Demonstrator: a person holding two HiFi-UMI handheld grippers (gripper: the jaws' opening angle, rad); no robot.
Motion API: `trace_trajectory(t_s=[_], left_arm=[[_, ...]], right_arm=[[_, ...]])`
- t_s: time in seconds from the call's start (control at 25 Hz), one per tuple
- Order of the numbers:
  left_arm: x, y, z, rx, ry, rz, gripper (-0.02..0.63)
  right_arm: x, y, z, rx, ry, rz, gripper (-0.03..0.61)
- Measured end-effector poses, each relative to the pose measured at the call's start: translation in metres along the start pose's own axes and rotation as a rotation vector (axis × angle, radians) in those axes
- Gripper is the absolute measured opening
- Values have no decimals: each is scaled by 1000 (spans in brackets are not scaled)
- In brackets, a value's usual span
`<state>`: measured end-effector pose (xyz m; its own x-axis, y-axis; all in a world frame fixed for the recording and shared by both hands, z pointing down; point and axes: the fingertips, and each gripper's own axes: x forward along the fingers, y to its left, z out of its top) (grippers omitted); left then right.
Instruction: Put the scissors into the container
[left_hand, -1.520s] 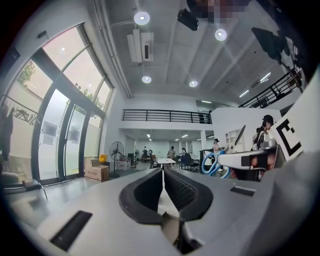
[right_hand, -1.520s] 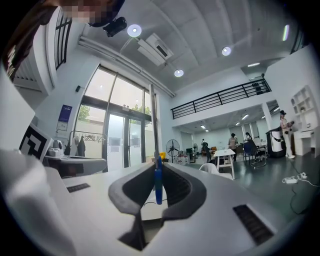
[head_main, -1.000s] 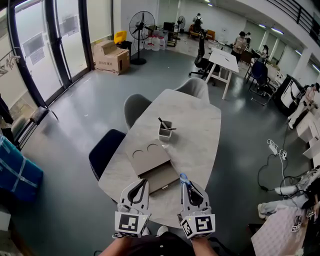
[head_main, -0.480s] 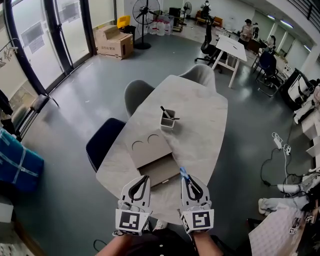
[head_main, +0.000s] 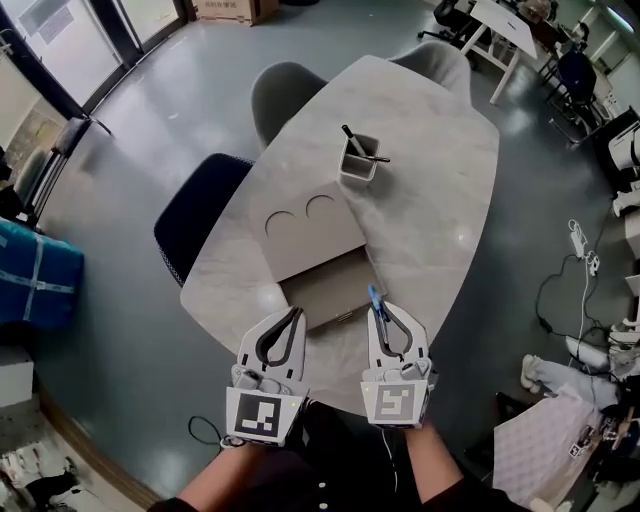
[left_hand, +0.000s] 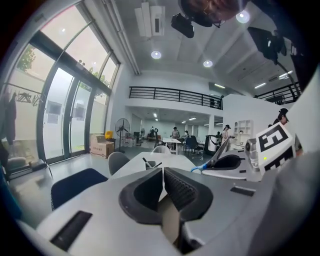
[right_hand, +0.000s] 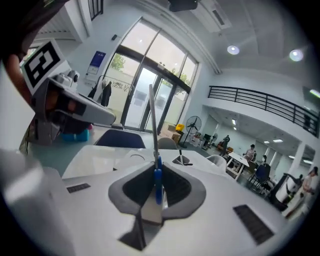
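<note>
While the left gripper (head_main: 293, 314) hangs pressed together and empty above the near edge of the table (head_main: 445, 215), the right gripper (head_main: 386, 318) pinches the scissors (right_hand: 151, 117) by their blue handle, with the blades rising steeply out of the jaws. A flat grey box (head_main: 305, 235) lies ahead, with bare marble to its right. The container (head_main: 357, 168), well apart, holds two dark pens (head_main: 352, 140).

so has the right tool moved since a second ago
Yes. The right tool has sunk toward the table, though the scissors it holds still point past the near right corner of the tan box.
</note>
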<state>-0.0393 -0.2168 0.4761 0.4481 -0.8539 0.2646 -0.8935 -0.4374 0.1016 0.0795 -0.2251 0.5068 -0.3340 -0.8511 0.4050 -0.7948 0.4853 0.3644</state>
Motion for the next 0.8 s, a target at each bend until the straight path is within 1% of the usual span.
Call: trace_trajectory(t_s=[0.16,0.28,0.4,0.52,0.64,0.72,0.8], left_arm=[[19,4,-27,-9,43,-6,23],[32,8,-42,-12,62,-11,23],[42,19,-56,-22,72,-2,23],[45,28,-74,-52,86,22,23],[44,36,-90,-54,105,40,23],[44,39,-99,-48,118,44,23],[45,41,-106,-48,128,47,23]], right_arm=[[31,13,-30,-100,56,33,38],[52,24,-51,-183,122,48,38],[76,37,-70,-297,173,60,38],[98,51,-88,-429,215,81,38],[118,62,-108,-569,269,101,39],[128,70,-120,-634,307,126,40],[135,77,-129,-669,331,154,40]])
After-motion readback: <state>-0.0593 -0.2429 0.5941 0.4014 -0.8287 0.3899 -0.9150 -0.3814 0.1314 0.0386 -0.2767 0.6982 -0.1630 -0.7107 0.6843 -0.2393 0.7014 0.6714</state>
